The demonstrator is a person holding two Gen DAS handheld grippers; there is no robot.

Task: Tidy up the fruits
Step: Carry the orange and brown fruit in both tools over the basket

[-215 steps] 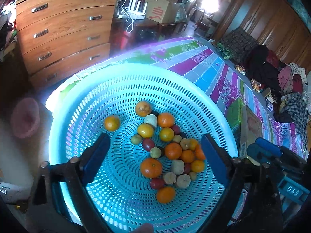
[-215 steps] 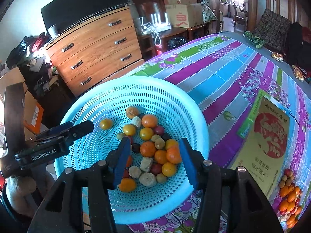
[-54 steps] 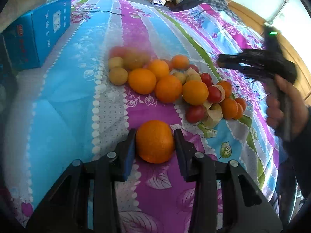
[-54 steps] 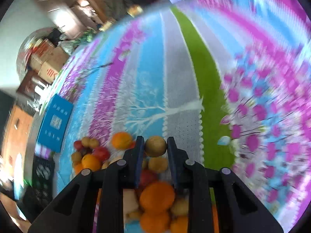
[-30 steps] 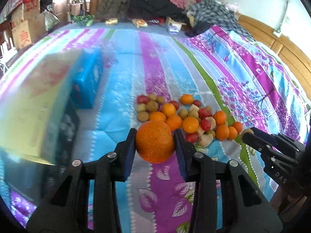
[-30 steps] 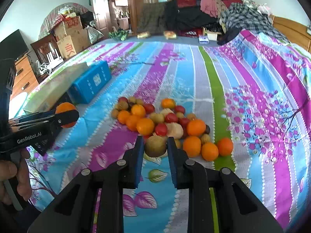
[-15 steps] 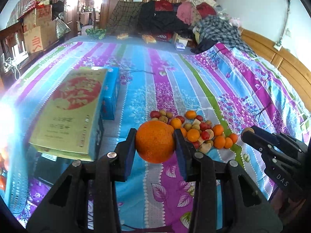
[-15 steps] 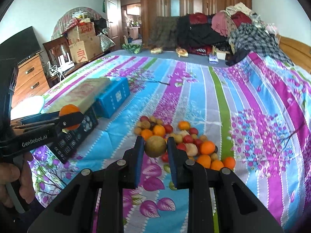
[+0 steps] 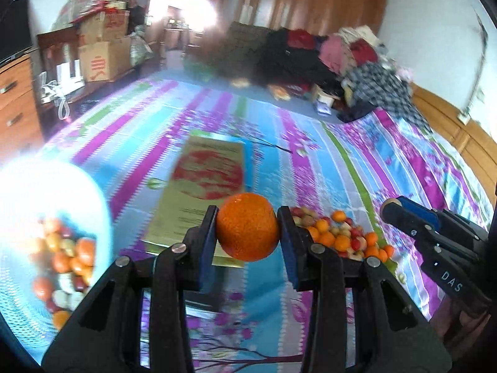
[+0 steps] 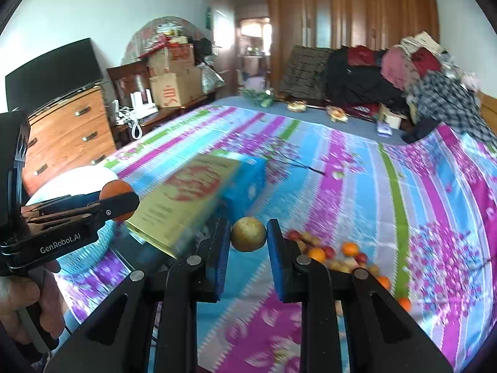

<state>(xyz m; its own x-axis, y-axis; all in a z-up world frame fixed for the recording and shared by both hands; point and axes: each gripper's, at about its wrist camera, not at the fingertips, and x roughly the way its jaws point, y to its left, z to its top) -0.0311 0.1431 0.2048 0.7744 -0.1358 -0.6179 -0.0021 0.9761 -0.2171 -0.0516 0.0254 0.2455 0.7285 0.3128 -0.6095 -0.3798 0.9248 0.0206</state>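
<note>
A large orange (image 9: 247, 227) is clamped between the blue pads of my left gripper (image 9: 247, 231), lifted well above the bed. My right gripper (image 10: 248, 234) is shut on a small brownish-yellow round fruit (image 10: 248, 234), also raised. The left gripper (image 10: 119, 200) with its orange (image 10: 115, 190) shows at the left of the right wrist view. At the right of the left wrist view I see the right gripper (image 9: 393, 209). A heap of small fruits (image 9: 341, 237) lies on the striped bedspread. The pale blue basket (image 9: 102, 205) with several fruits sits at lower left, overexposed.
A flat yellow box with a red emblem (image 9: 205, 192) lies on a blue box (image 10: 248, 180) between basket and fruit heap. A dark remote-like object (image 9: 205, 303) lies below it. Piled clothes (image 10: 388, 71), cardboard boxes (image 10: 174, 87) and a wooden dresser (image 10: 68, 133) surround the bed.
Both grippers have risen and swung left with their fruits still held. The fruit heap has shrunk into the distance, and the basket has come into view at the left.
</note>
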